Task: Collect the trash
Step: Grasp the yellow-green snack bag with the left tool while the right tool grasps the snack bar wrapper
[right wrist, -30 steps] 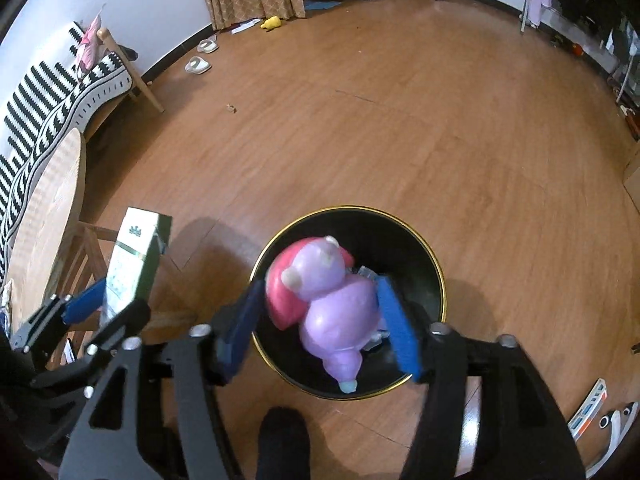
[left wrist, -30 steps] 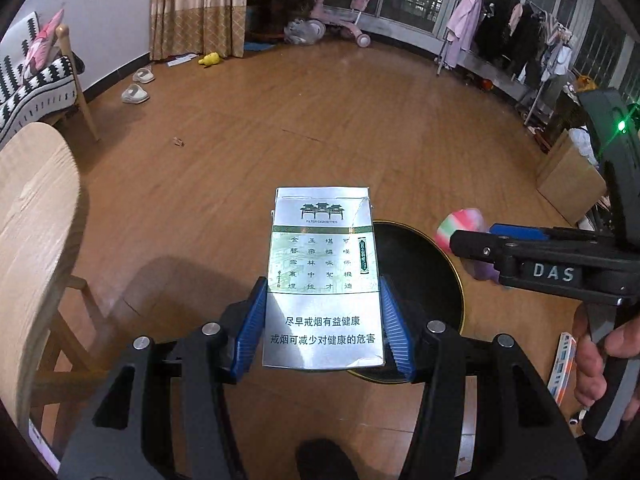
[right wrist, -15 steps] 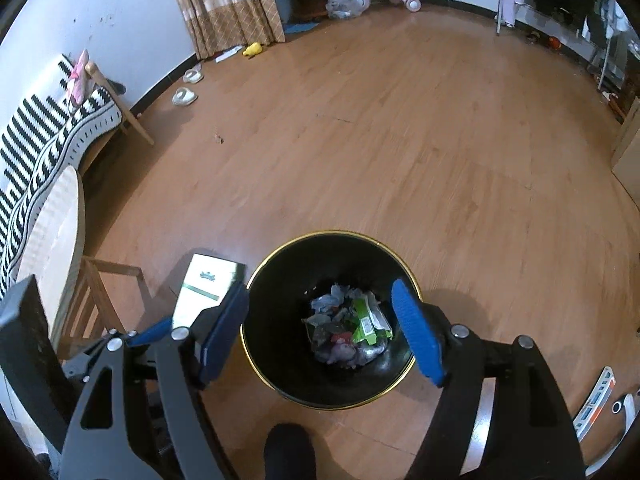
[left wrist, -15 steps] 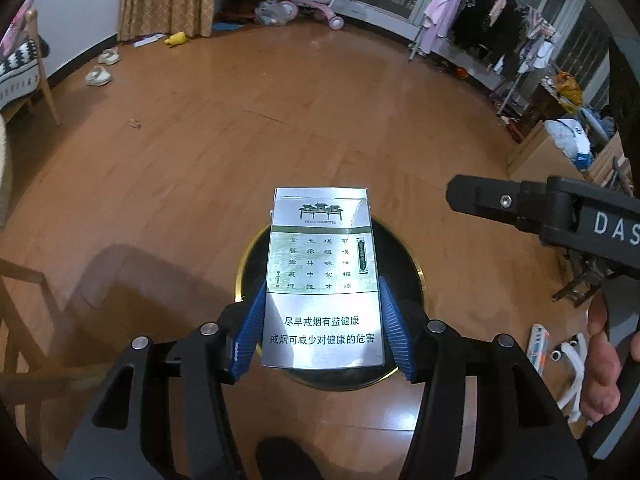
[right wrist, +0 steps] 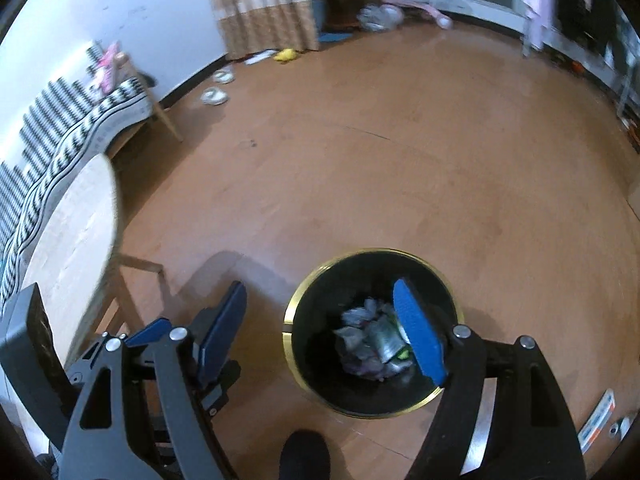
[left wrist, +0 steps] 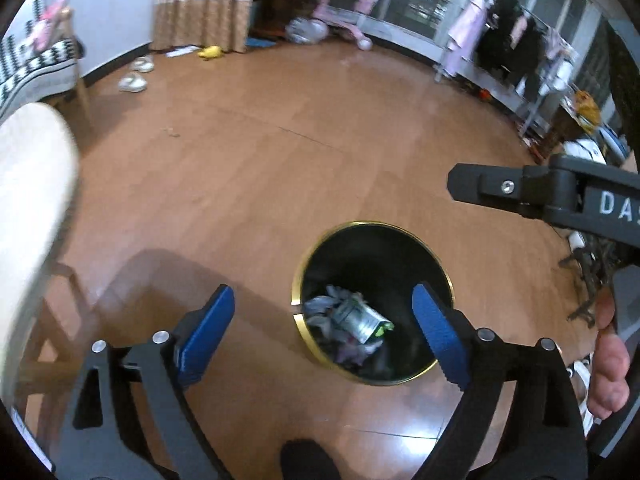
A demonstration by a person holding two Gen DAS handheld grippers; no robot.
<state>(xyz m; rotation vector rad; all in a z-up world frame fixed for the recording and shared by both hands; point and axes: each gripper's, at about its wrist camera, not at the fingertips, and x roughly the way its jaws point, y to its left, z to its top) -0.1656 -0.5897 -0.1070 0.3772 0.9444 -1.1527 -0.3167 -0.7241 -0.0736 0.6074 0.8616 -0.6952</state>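
left claw (left wrist: 324,332) opening, empty; right claw (right wrist: 320,332) opening, empty, angled down

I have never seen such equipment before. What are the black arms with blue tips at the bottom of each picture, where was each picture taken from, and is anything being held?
There is no robot here. A person holds a hand tool in each hand, and each tool is a gripper with two fingers and blue pads. A small camera on each tool looks forward along its fingers, so one picture comes from the left gripper and the other from the right gripper.

Both look down at a wooden floor and a black bin with a gold rim. Inside lie crumpled wrappers and a silver cigarette pack.

Nothing is held. Both grippers are empty and their jaws are opening. In the left view, the dark bar on the right is the other tool, with the person's hand on its handle.
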